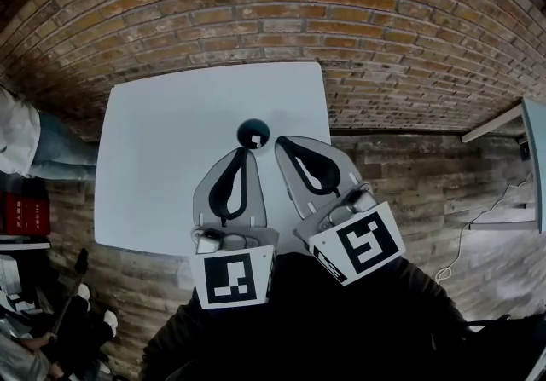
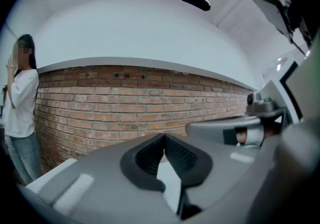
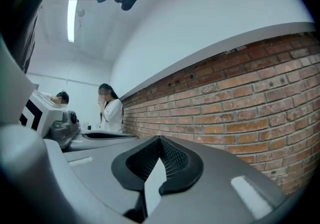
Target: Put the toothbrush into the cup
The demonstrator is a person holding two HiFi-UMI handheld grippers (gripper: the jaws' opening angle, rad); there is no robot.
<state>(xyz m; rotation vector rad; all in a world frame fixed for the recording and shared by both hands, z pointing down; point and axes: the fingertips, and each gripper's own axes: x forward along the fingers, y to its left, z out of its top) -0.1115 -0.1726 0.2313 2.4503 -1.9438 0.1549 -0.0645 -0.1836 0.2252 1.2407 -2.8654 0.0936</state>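
First, head view: the dark cup (image 1: pixel 253 129) stands on the white table (image 1: pixel 162 158), just beyond the tip of the left gripper (image 1: pixel 246 155) and just to the left of the tip of the right gripper (image 1: pixel 279 144). A white piece (image 1: pixel 256 141) shows at the cup's rim on the side nearest the grippers; whether it is the toothbrush cannot be told. Both grippers have their jaws pressed together, with nothing in them. Left gripper view: the left gripper (image 2: pixel 163 135) is clenched tip to tip on nothing, with the brick wall (image 2: pixel 125 102) ahead and the right gripper (image 2: pixel 225 130) alongside on its right. Right gripper view: the right gripper (image 3: pixel 160 139) is likewise clenched and empty, with the left gripper (image 3: pixel 100 135) on its left.
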